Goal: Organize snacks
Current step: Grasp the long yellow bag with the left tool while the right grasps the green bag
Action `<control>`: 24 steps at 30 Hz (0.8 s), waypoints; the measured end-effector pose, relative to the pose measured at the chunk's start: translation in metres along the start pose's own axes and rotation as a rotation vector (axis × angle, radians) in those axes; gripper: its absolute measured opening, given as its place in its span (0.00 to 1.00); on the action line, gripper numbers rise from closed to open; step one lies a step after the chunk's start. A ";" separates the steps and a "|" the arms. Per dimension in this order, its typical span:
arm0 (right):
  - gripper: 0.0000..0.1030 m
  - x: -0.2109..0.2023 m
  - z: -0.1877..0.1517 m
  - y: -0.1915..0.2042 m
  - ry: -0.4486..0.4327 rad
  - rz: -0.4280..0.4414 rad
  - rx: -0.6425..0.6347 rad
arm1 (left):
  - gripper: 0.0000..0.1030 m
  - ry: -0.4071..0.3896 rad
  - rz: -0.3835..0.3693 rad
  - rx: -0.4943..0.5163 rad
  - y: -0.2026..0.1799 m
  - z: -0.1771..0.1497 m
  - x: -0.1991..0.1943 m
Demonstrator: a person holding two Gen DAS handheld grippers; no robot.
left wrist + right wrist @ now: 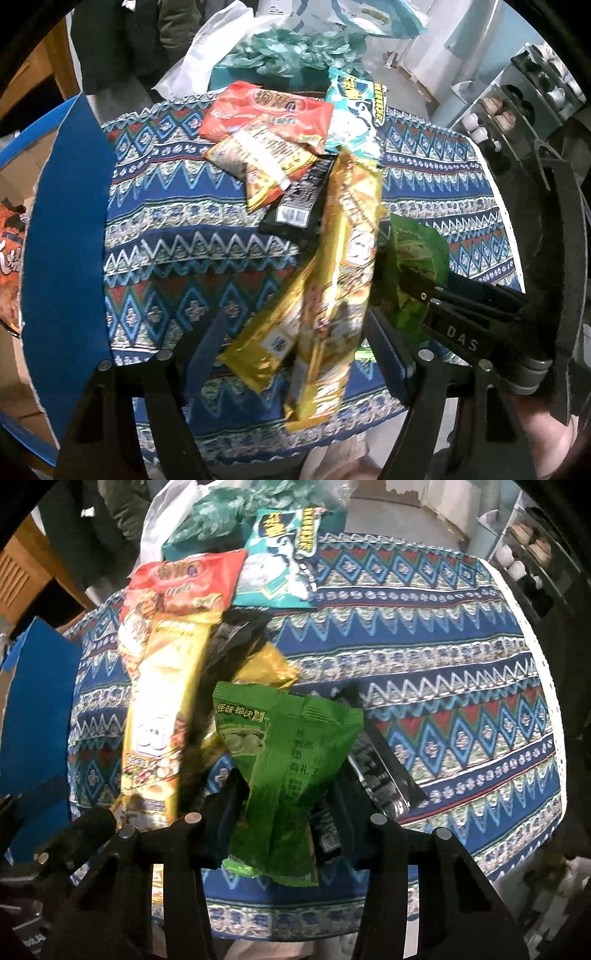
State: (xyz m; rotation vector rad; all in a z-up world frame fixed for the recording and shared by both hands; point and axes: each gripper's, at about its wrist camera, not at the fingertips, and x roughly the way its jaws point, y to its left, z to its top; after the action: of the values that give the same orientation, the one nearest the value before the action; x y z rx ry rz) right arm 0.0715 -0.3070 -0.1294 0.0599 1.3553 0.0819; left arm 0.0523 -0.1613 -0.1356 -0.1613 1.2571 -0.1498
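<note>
My left gripper (295,332) is shut on a long yellow snack bag (343,266) and holds it above the patterned tablecloth (177,229); the bag also shows at the left of the right wrist view (159,709). My right gripper (280,797) is shut on a green snack bag (284,760), lifted off the table; the same bag shows beside the yellow one in the left wrist view (417,258). On the cloth lie a red bag (266,110), a teal-and-white bag (354,110), a small orange-yellow bag (258,162) and a black packet (299,199).
A blue box (66,229) stands at the table's left edge with an orange bag (9,258) inside. Plastic bags and teal tissue (295,48) lie behind the table. A grey shelf with cups (517,96) stands at the right. The right half of the cloth (443,664) is bare.
</note>
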 end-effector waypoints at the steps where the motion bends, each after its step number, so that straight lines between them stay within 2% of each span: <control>1: 0.44 -0.001 0.001 -0.005 0.000 -0.001 0.008 | 0.79 -0.002 0.002 0.001 -0.003 0.001 0.002; 12: 0.44 0.001 0.008 -0.052 -0.007 0.027 0.117 | 0.79 0.045 0.031 0.002 -0.028 0.007 0.029; 17: 0.44 0.002 0.008 -0.055 -0.006 0.036 0.123 | 0.79 0.051 0.049 0.003 -0.035 0.009 0.042; 21: 0.44 0.008 0.010 -0.056 -0.002 0.049 0.124 | 0.78 0.066 0.086 0.042 -0.039 0.011 0.053; 22: 0.44 0.008 0.011 -0.056 -0.003 0.048 0.121 | 0.75 0.071 0.091 0.043 -0.038 0.012 0.056; 23: 0.41 0.008 0.011 -0.055 -0.006 0.043 0.117 | 0.66 0.071 0.084 0.042 -0.037 0.012 0.056; 24: 0.38 0.008 0.011 -0.055 -0.010 0.040 0.110 | 0.62 0.061 0.095 0.044 -0.035 0.011 0.056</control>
State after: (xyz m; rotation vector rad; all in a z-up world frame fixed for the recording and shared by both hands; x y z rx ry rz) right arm 0.0853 -0.3605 -0.1395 0.1800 1.3485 0.0406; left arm 0.0791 -0.2067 -0.1769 -0.0588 1.3189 -0.1010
